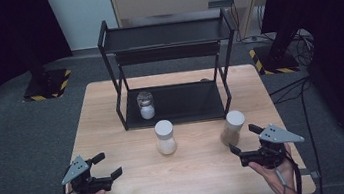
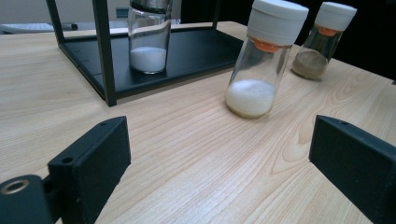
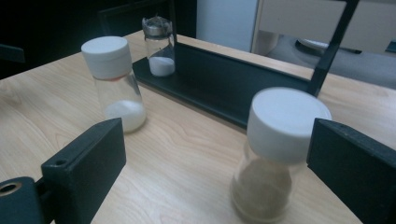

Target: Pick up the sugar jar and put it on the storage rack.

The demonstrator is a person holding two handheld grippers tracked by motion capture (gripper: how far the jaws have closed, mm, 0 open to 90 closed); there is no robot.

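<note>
One glass jar [image 1: 146, 105] sits on the rack [image 1: 128, 124]'s lower shelf, two are left on the table [image 1: 199, 169]: your right gripper [image 1: 246, 142] gapes empty just beside the brown-powder jar [image 1: 233, 126], left gripper [image 1: 107, 167] open, idle, white-powder jar [image 1: 165, 136] untouched.

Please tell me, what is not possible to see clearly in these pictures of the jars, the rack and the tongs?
- Brown-powder jar: blurred in the right gripper view, too near the camera; its contents stay indistinct.
- Silver-capped jar on the rack: its top is cut off by the upper edge in the left gripper view.
- White-powder jar: no label readable, too small in the high view.
- Left tongs: the person's forearm is cut off by the bottom edge.
</note>
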